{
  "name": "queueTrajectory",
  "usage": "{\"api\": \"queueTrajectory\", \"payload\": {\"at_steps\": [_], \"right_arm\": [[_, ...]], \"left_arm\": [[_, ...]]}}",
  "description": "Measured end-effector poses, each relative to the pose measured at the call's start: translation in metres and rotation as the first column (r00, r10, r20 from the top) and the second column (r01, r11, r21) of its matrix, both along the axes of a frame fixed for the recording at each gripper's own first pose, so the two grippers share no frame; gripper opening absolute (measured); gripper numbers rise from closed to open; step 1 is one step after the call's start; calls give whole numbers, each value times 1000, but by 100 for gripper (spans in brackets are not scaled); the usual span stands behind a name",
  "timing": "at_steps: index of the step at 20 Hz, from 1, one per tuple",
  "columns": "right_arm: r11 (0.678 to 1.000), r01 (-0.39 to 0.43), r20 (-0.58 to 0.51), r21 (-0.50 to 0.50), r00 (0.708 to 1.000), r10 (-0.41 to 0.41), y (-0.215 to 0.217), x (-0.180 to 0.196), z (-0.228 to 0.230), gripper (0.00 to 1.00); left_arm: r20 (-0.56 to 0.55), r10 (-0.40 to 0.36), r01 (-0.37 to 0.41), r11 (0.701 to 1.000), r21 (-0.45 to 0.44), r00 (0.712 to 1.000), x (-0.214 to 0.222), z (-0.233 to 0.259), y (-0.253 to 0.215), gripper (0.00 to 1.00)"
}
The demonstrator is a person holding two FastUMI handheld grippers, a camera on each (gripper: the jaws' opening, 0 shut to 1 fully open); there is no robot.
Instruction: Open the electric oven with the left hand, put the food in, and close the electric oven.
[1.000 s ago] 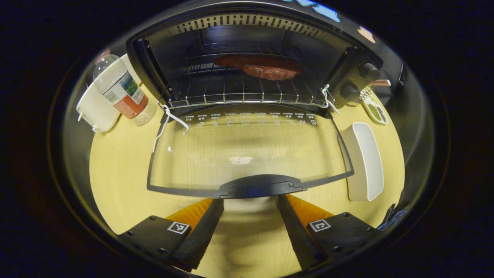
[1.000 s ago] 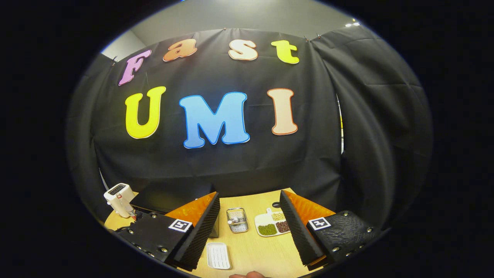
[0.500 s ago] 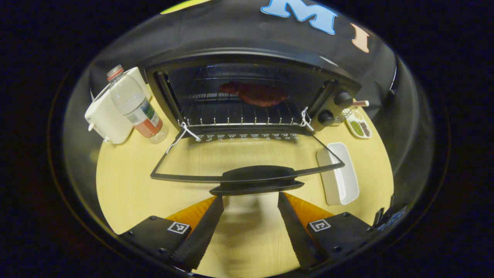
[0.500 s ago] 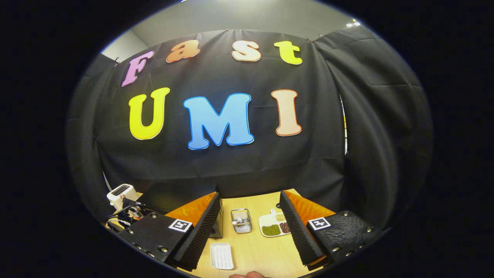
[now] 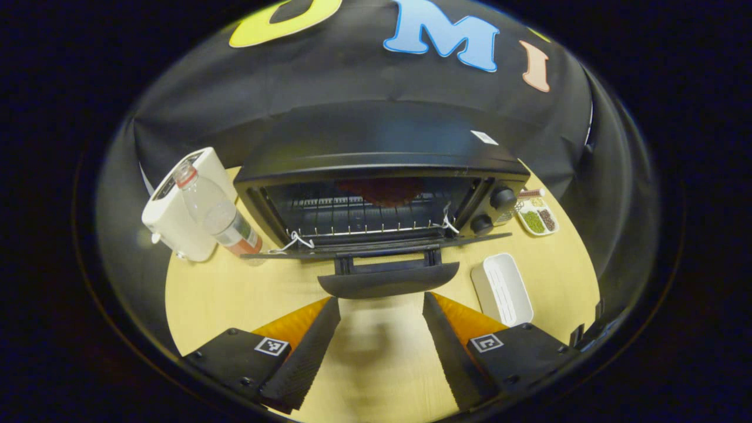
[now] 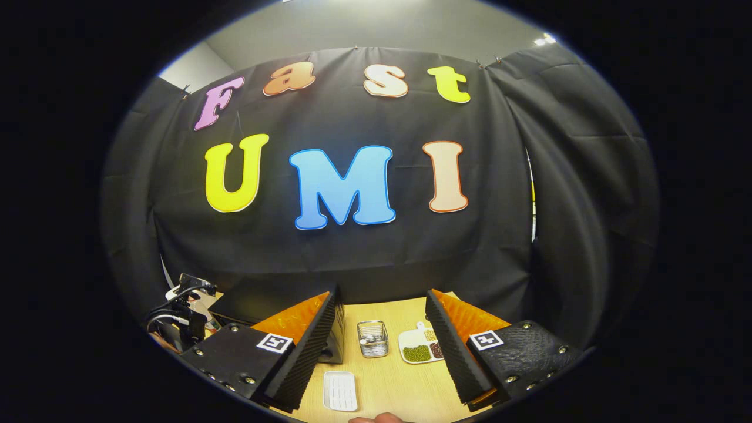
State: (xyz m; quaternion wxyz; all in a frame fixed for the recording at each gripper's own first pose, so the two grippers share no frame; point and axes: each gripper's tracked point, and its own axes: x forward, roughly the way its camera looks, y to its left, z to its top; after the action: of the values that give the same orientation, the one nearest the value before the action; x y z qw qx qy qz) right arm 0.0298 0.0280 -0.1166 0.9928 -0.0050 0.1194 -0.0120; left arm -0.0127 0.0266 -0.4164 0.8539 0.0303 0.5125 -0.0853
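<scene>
In the left gripper view, the left gripper is held low over the pale yellow wooden surface, with its fingers spread wide and nothing pinched between them. Just ahead of the fingertips, the curved black handle of the oven door is seen, apart from both fingers. The glass door of the black electric oven is seen almost edge-on, lowered and open, with white string tied at its hinge corners. Inside the cavity, a reddish-brown slab of food is laid on the wire rack toward the back. Two black knobs are set on the oven's right panel. To the left of the oven, a clear plastic bottle with a red-and-green label is stood against a white toaster. To the right, a white rectangular tray is laid on the surface, and farther back a white divided dish of green and brown beans is placed.

In the right gripper view, the right gripper is held up toward the black cloth wall, its fingers spread apart and nothing pinched. Between them, the white tray, a small wire basket and the bean dish are seen on the surface. A fingertip of a hand is glimpsed at the bottom edge.
</scene>
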Motion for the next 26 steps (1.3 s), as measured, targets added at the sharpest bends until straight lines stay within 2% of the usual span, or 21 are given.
{"api": "queueTrajectory", "payload": {"at_steps": [2,3,6,8,10,12,13,15,17,19,23,26], "right_arm": [[1000,5,-2,-4,1000,-5,-1,0,0,94],[1000,7,-2,-5,1000,-7,-2,1,0,94],[1000,10,-3,-4,1000,-10,-2,1,2,94],[1000,5,0,-6,1000,-5,-4,3,3,94],[1000,-7,11,-8,1000,7,-6,6,8,94],[1000,-20,29,-10,999,20,-7,10,16,94],[1000,-19,39,-15,999,20,-9,11,22,94],[999,-35,64,-8,997,36,-8,11,36,94],[998,-62,90,3,994,61,-4,10,55,94],[996,-94,124,6,988,93,0,7,76,94],[987,-158,163,30,975,151,6,-2,103,94],[984,-172,168,48,973,161,5,-11,109,94]], "left_arm": [[9,-1,1,1000,-2,1000,2,4,-2,96],[18,2,-2,1000,-4,1000,7,5,-3,92],[59,5,-4,1000,-7,998,16,18,-6,93],[122,10,-8,1000,-15,992,25,39,-8,96],[236,25,-14,999,-48,971,38,78,-17,96],[390,49,-16,996,-86,919,54,134,-27,93],[477,64,-26,996,-87,877,59,168,-28,96],[633,76,-32,996,-80,771,65,237,-33,98],[725,76,-39,997,-68,684,54,294,-44,99],[771,77,-35,997,-70,632,39,333,-56,99],[815,85,-44,996,-73,573,20,373,-70,99],[826,84,-47,996,-69,557,8,379,-72,96]]}}
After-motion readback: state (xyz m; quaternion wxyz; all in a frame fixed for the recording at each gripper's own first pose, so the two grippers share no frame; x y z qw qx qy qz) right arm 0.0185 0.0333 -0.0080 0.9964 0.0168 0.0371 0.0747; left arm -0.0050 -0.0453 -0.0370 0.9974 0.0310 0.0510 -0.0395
